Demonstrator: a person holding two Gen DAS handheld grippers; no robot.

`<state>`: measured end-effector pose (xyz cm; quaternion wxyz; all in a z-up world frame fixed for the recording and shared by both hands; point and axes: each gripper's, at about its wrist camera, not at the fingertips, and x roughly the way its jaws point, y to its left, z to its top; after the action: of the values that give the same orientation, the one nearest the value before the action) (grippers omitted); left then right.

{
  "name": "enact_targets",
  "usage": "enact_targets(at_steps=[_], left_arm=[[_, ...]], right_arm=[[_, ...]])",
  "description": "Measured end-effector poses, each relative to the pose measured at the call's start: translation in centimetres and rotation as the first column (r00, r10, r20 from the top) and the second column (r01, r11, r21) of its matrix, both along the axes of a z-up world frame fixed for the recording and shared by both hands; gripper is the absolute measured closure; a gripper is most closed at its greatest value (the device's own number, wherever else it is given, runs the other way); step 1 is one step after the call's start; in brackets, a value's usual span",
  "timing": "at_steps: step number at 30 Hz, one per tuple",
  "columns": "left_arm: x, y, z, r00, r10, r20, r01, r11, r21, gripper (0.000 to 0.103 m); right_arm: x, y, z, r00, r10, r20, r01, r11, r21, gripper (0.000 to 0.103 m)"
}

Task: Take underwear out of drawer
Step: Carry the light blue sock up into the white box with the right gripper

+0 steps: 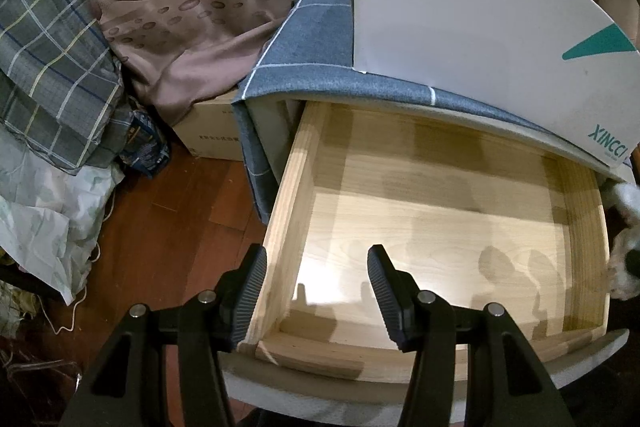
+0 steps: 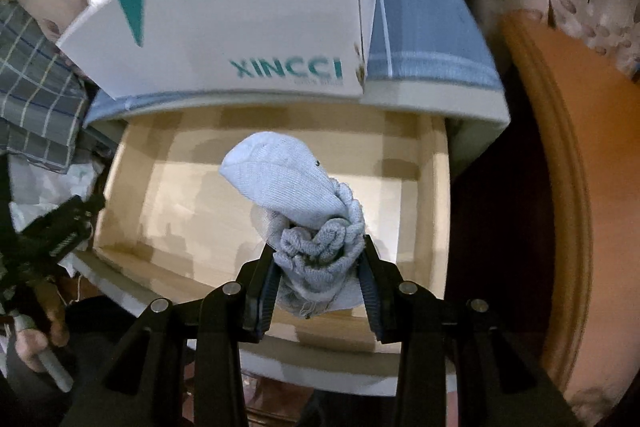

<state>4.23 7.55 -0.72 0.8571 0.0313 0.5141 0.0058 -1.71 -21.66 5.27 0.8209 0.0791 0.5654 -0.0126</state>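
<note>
Pale blue knitted bundle (image 2: 304, 215), taken here as the underwear, clamped between the pads of my right gripper (image 2: 318, 291) and hanging above the open wooden drawer (image 2: 132, 195), clear of its floor. The pads bite only the bunched end; the rounded bulk projects forward, unsupported. Risk one, as I judge it: the soft knit creeps out of the narrow grip and drops back into the drawer. Risk two: the projecting end brushes the white XINCCI box (image 2: 248, 39) that overhangs the drawer's back edge, or snags the cabinet lip, if I carry it away at a tilt. My left gripper (image 1: 318, 291) stands wide and empty at the drawer's near left corner; in the left view the drawer's floor shows bare wood.
</note>
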Motion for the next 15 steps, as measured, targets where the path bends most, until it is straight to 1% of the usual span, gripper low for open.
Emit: enact_targets(at_steps=[2, 3, 8, 15], left_arm=[[0.0, 0.0, 0.0, 1.0, 0.001, -0.001, -0.001, 1.0, -0.002, 0.049], [0.0, 0.1, 0.0, 1.0, 0.003, 0.0, -0.003, 1.0, -0.001, 0.049], [0.1, 0.0, 0.0, 1.0, 0.002, 0.0, -0.002, 1.0, 0.002, 0.049], [0.0, 0.1, 0.0, 1.0, 0.0, 0.001, 0.0, 1.0, 0.003, 0.049]], right_arm=[[0.4, 0.8, 0.6, 1.0, 0.0, 0.018, 0.0, 1.0, 0.003, 0.068], [0.2, 0.8, 1.5, 0.999, 0.002, 0.036, -0.002, 1.0, 0.005, 0.068], [0.3, 0.9, 3.9, 0.996, 0.006, 0.088, -0.007, 1.0, 0.011, 0.068], [1.5, 1.4, 8.4, 0.984, 0.01, 0.18, -0.013, 1.0, 0.014, 0.068]])
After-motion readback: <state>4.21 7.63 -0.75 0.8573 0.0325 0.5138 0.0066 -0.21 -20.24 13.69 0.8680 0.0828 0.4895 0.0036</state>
